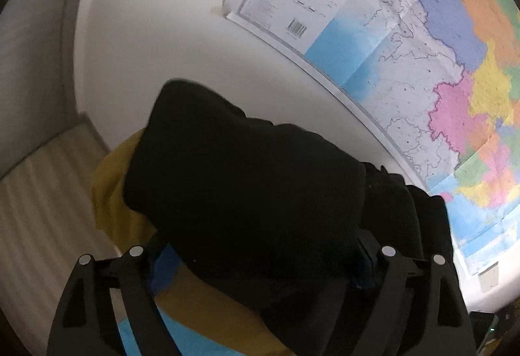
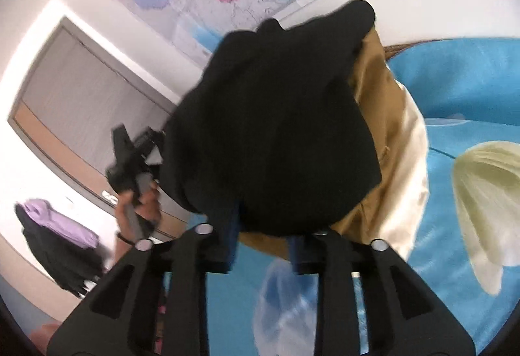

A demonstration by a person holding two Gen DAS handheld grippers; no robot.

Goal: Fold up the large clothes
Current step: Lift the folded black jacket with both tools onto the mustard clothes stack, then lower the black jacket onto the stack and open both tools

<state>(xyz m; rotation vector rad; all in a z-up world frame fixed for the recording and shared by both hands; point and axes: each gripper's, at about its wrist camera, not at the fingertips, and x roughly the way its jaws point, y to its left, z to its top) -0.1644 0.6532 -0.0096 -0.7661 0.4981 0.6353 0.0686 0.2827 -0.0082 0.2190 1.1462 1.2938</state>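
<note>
The black garment [image 1: 247,180] looked like thick, matt knit cloth; the mustard garment [image 2: 380,141] was smoother woven fabric with a satiny cream lining. The wall map [image 1: 422,47] was creased, slightly glossy paper. Both grippers [image 2: 263,242] were matt black plastic.

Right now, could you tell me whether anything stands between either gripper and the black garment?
Nothing visible does. The black garment already bulges between the fingers of the left gripper, and the right gripper has it between its fingers too. The mustard garment lies behind it, over the blue bedsheet.
</note>
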